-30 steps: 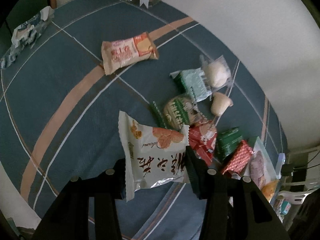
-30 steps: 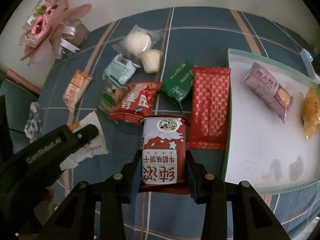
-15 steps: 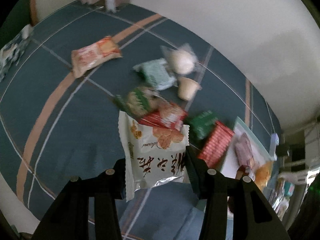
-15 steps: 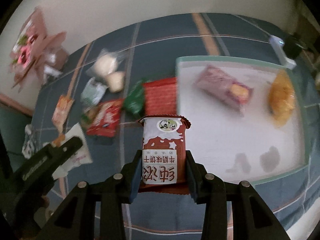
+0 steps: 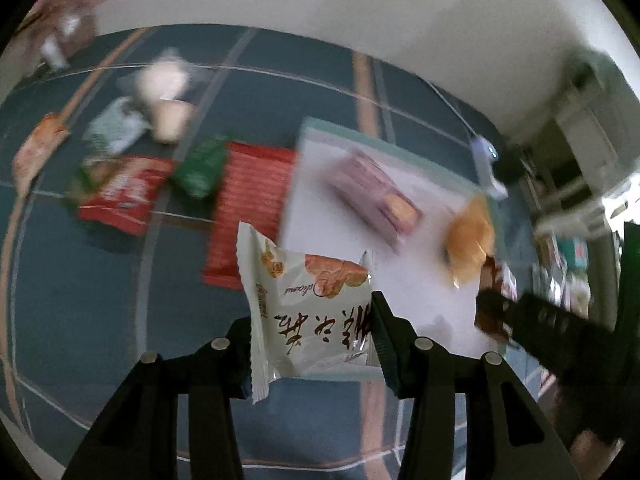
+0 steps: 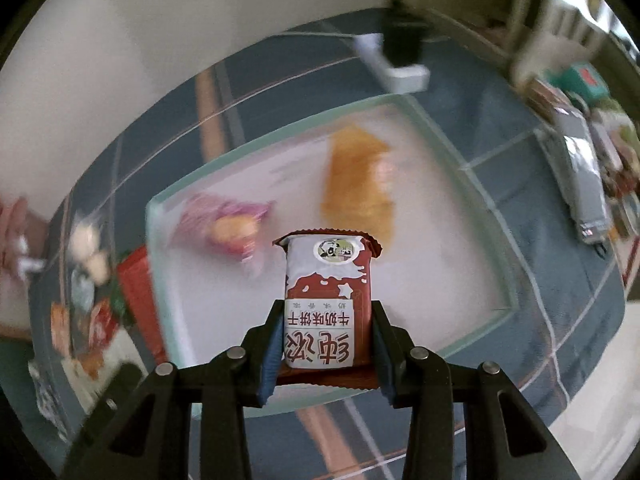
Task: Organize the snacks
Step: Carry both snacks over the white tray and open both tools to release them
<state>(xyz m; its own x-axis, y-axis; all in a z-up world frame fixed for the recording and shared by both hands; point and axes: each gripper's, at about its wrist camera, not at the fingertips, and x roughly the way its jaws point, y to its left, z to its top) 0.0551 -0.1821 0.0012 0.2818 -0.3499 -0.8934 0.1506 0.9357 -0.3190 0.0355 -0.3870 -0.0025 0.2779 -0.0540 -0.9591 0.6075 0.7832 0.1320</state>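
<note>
**Both grippers carrying packets over to the tray**

The blue checked cloth (image 5: 100,320) is covering the whole surface, and the loose snacks are lying in a heap on one part of it. The white tray (image 6: 452,280) with the pale green rim is sitting beside that heap, touching or nearly touching the long red wrapper (image 5: 252,208); it is serving as the collection spot, judging by the purple packet (image 6: 228,224) and the orange snack (image 6: 356,184) lying inside it, apart from each other.

The left gripper (image 5: 312,344) is clamping a white biscuit packet (image 5: 308,308) by its sides, jaws only as wide as the pack, hanging over the tray's near corner. The right gripper (image 6: 326,344) is pinching a red-and-white biscuit pack (image 6: 326,304), jaws narrow and pressing on both sides, over the tray's near edge.

Both pointing steeply down, probably for a drop into bare tray floor. Background is blurring, so small heap items are hard to read.
</note>
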